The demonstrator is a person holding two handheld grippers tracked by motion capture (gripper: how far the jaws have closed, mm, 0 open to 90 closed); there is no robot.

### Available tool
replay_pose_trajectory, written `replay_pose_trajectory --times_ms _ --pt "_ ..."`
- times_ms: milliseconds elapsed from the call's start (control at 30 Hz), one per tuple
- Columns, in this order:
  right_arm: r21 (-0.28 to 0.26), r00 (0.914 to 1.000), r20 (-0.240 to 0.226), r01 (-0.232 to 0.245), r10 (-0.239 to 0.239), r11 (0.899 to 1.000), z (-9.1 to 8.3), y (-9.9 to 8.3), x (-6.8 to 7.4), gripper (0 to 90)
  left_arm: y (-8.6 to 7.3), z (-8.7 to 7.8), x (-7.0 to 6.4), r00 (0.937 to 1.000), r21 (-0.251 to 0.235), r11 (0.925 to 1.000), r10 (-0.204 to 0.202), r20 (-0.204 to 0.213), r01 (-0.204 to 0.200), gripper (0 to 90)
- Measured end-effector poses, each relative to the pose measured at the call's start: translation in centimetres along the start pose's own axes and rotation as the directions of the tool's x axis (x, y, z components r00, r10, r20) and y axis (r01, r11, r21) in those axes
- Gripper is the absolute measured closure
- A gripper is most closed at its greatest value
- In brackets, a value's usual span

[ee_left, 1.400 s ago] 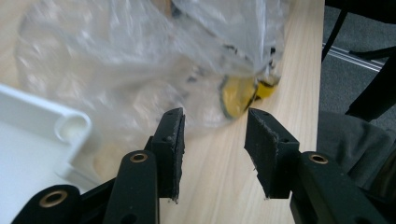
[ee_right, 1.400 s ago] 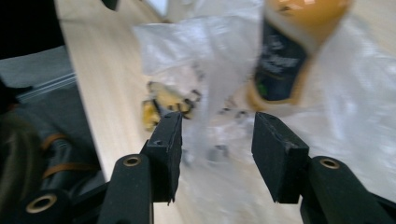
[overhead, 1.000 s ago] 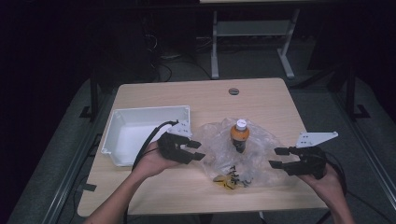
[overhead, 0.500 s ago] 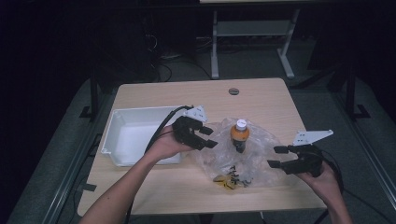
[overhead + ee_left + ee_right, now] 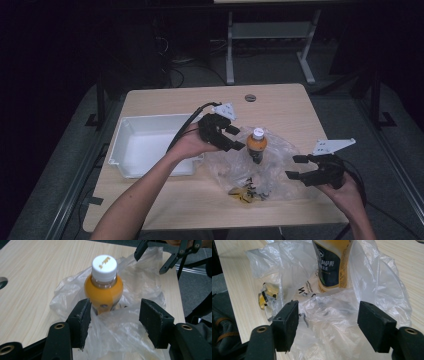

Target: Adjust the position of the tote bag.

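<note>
While upright in its bag, bottle [image 5: 256, 145] just beyond left hand-held gripper [image 5: 234, 138], jaws apart.

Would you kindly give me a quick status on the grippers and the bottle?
Left gripper open, jaws either side of bottle, not touching. Right gripper open at plastic bag edge. Bottle upright inside bag; loose plastic lies between left jaws.

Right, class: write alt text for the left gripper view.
An upright orange plastic drink bottle with a white cap stands in a crumpled clear plastic bag on a pale wooden table, just beyond the open black left tongs.
</note>
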State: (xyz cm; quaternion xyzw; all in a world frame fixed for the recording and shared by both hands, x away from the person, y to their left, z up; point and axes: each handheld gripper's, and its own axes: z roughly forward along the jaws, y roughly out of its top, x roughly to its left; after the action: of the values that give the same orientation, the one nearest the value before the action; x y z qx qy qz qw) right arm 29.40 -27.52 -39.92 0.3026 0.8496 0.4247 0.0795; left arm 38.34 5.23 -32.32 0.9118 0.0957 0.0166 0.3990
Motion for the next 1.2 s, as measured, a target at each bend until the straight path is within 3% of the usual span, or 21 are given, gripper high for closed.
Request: replay_pose_trajectory --times_ms 500,1200 --pt "-0.003 0.9999 0.010 0.001 -0.001 1.000 -0.1 0.2 -0.2 31.3 2.1 2.1 1.2 0.9998 0.009 0.9999 0.014 0.010 -0.014 37.1" --pt "-0.017 0.9999 0.010 0.003 -0.003 1.000 -0.3 0.1 -0.3 30.8 3.4 4.5 1.9 0.9977 0.063 0.9972 0.038 0.056 -0.041 41.1"
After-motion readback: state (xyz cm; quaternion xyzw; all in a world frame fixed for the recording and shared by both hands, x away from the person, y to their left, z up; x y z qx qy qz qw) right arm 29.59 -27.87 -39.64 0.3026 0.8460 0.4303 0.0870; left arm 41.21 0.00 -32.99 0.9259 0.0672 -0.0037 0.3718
